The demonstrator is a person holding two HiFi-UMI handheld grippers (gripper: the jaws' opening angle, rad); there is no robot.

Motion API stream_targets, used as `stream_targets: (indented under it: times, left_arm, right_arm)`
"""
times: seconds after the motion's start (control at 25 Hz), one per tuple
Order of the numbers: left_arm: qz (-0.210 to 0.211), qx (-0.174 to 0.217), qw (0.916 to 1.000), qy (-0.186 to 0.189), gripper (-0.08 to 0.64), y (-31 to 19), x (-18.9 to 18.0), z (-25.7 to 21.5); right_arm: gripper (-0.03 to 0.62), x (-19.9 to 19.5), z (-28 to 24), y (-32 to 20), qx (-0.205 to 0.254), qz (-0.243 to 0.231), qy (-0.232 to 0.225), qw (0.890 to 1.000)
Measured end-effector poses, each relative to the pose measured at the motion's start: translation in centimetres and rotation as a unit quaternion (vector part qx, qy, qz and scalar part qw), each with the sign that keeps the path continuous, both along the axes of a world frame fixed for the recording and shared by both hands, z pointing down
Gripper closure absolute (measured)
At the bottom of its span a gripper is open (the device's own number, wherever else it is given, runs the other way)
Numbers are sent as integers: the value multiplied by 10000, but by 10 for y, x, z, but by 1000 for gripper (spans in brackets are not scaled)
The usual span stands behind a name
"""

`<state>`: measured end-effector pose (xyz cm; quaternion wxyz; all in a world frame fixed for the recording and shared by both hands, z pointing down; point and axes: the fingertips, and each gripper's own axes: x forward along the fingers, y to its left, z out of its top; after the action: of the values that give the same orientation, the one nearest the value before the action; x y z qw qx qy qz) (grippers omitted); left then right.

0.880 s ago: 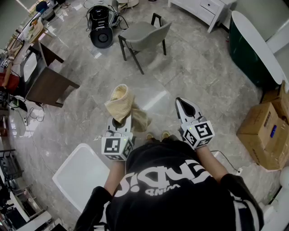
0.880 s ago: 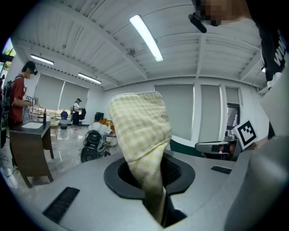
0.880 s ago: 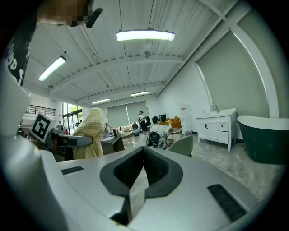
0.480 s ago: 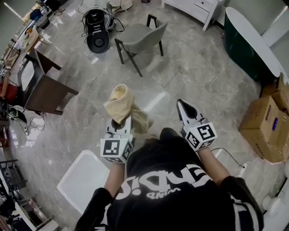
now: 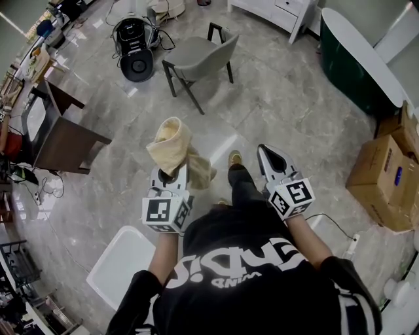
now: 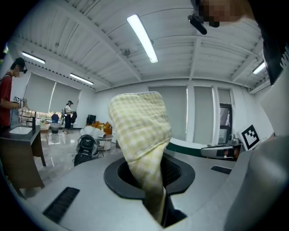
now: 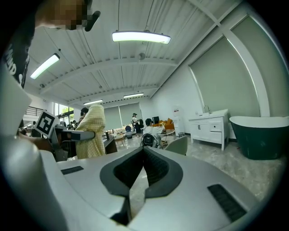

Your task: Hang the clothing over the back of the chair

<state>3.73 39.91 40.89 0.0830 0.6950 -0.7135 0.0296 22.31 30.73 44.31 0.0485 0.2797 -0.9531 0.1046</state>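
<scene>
You can read nothing: the white lettering on your black shirt is illegible, and the blue label on the cardboard box right of it is too small.

Around you, on the marbled floor:
- a dark green bathtub, upper right;
- cardboard boxes, just below the tub;
- a white cabinet, top edge;
- a brown table, on your left;
- a white panel, lower left.
</scene>
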Motion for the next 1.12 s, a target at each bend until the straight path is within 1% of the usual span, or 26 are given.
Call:
stream_targets:
  times: [0.16, 0.36, 0.52, 0.84, 1.12]
  left_arm:
    - [-26, 19, 10000, -25, 488, -21, -9, 4]
    - [-101, 19, 9999, -21, 488, -51, -31, 6]
    - [-110, 8, 9999, 5, 488, -76, -42, 2]
    - [-112, -21, 9999, -9, 488, -126, -76, -7]
    - [-241, -20, 9997, -11, 488, -167, -95, -21]
  right_arm:
    - [578, -8, 5, -21, 43, -54, 12, 10000]
    - [578, -26, 7, -51, 33, -61, -3, 10000]
    - [578, -37, 8, -77, 3, -125, 45, 9999]
    - [578, -78, -1, -133, -12, -182, -28, 9998]
    - [578, -99, -15, -178, -5, -310, -87, 9995]
